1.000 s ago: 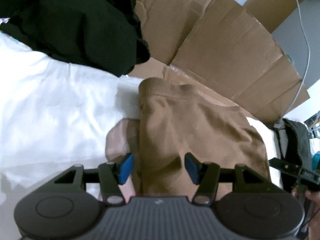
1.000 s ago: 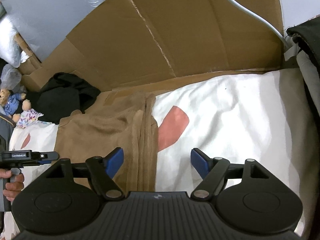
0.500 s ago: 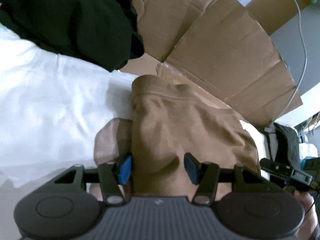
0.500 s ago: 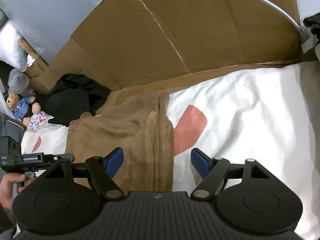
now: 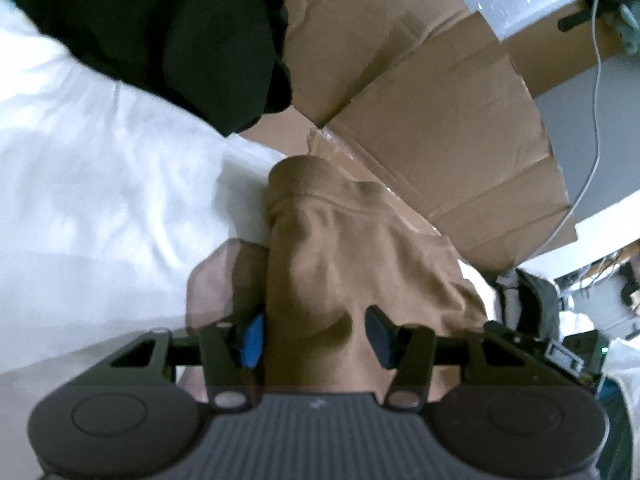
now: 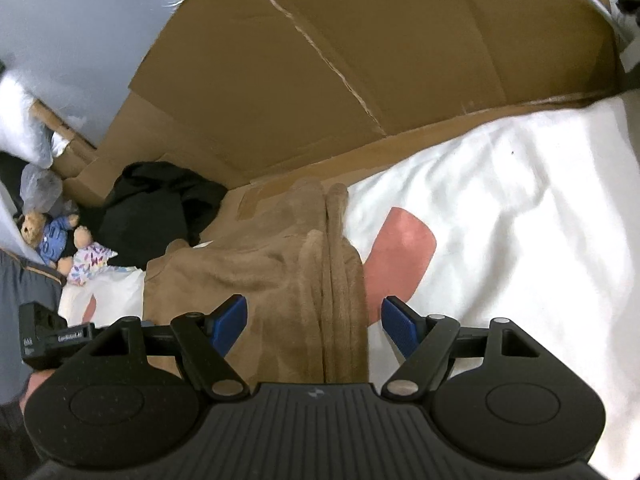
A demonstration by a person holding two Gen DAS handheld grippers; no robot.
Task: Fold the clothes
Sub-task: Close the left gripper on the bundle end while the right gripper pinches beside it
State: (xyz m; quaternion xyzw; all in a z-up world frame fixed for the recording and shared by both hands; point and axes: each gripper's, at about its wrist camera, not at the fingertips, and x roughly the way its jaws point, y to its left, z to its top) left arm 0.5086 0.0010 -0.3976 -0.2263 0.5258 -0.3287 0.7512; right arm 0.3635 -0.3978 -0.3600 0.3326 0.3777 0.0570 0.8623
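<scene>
A brown garment (image 5: pixel 344 264) lies rumpled on the white sheet (image 5: pixel 100 208), with a hemmed end toward the cardboard. My left gripper (image 5: pixel 316 338) hangs low over its near part. Its jaws are closing with a hump of the brown fabric between them; the left pad is at the fabric's edge and the right pad stands apart from it. In the right wrist view the same garment (image 6: pixel 280 272) shows a long folded edge. That edge runs between the wide-open jaws of my right gripper (image 6: pixel 316 326), which touch nothing.
A black garment (image 5: pixel 160 40) is heaped at the back left, also seen as a black pile (image 6: pixel 156 208). Flattened cardboard (image 6: pixel 360 60) lines the far side. Stuffed bears (image 6: pixel 44 232) sit at the left. The sheet bears a pink patch (image 6: pixel 400 256). A white cable (image 5: pixel 596 80) hangs at the right.
Both grippers have come lower and closer over the brown garment. The left jaws have narrowed around the fabric hump. The right jaws keep the same width.
</scene>
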